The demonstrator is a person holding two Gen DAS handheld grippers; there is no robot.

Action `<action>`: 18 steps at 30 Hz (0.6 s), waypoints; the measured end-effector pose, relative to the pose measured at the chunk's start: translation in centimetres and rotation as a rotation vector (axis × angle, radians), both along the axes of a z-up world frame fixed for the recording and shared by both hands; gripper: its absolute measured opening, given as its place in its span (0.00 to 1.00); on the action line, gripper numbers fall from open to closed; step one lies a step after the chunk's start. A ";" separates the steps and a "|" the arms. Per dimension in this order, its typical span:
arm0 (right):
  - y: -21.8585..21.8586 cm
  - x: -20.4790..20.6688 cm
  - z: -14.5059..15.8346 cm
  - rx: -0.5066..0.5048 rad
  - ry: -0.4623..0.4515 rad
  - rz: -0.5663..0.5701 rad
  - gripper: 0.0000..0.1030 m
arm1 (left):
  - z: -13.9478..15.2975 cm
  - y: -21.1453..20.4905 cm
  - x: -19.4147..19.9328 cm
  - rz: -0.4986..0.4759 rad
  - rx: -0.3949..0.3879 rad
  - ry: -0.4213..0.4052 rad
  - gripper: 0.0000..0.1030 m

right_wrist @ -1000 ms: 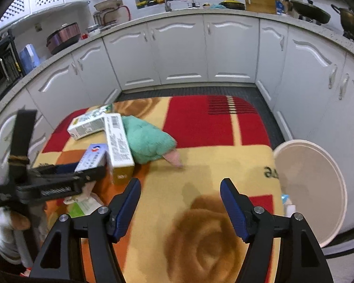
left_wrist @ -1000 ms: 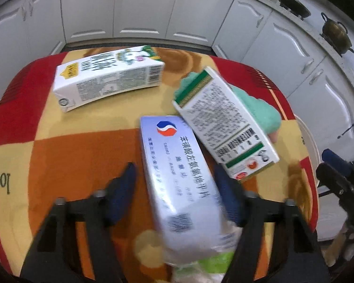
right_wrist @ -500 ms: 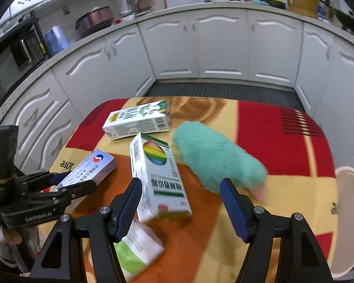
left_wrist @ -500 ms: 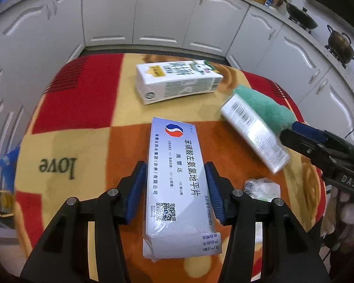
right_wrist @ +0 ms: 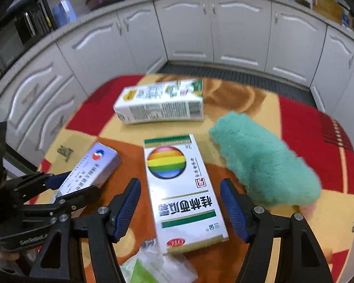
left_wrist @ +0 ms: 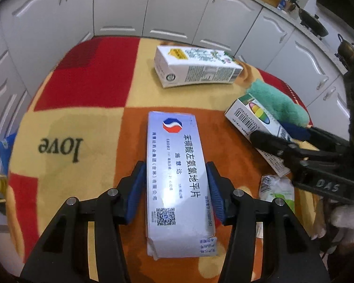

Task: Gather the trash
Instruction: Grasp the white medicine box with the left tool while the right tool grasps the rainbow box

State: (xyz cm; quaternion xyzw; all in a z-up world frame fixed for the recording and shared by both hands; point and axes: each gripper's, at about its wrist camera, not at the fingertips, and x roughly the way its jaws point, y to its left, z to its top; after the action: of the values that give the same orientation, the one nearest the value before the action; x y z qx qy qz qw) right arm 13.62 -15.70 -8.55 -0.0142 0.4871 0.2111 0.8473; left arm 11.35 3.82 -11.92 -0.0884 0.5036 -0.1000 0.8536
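My left gripper has its blue pads right against the two long sides of the silvery-blue flat cardboard medicine box, clamped on it; the box lies flat on the red, orange and yellow patterned cloth that covers the table. From my right wrist camera I see the same box off to my left, with the left gripper closed around its near end.

My right gripper stands open, its jaws spread wide on either side of the white cardboard box with a rainbow ball print, clear of both of its long sides. That box lies flat, and its near end sits over a crumpled white and green plastic wrapper. In the left view the rainbow box is partly covered by my right gripper, and the wrapper shows just below it.

Farther back, a white milk carton with green print lies on its side on the cloth. To the right of the rainbow box lies a fluffy mint-green plush item, just beside it. White kitchen cabinets curve round behind the table.
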 end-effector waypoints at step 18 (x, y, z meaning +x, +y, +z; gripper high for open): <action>-4.1 -5.0 4.1 0.039 -0.131 -0.014 0.48 | 2.0 -1.6 -0.4 -0.016 -0.015 -0.060 0.45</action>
State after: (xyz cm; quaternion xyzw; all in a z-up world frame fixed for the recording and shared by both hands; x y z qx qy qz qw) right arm 8.66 -19.83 -4.42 -0.0081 0.4266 0.2134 0.8789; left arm 10.97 2.20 -9.92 -0.0878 0.4777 -0.1133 0.8668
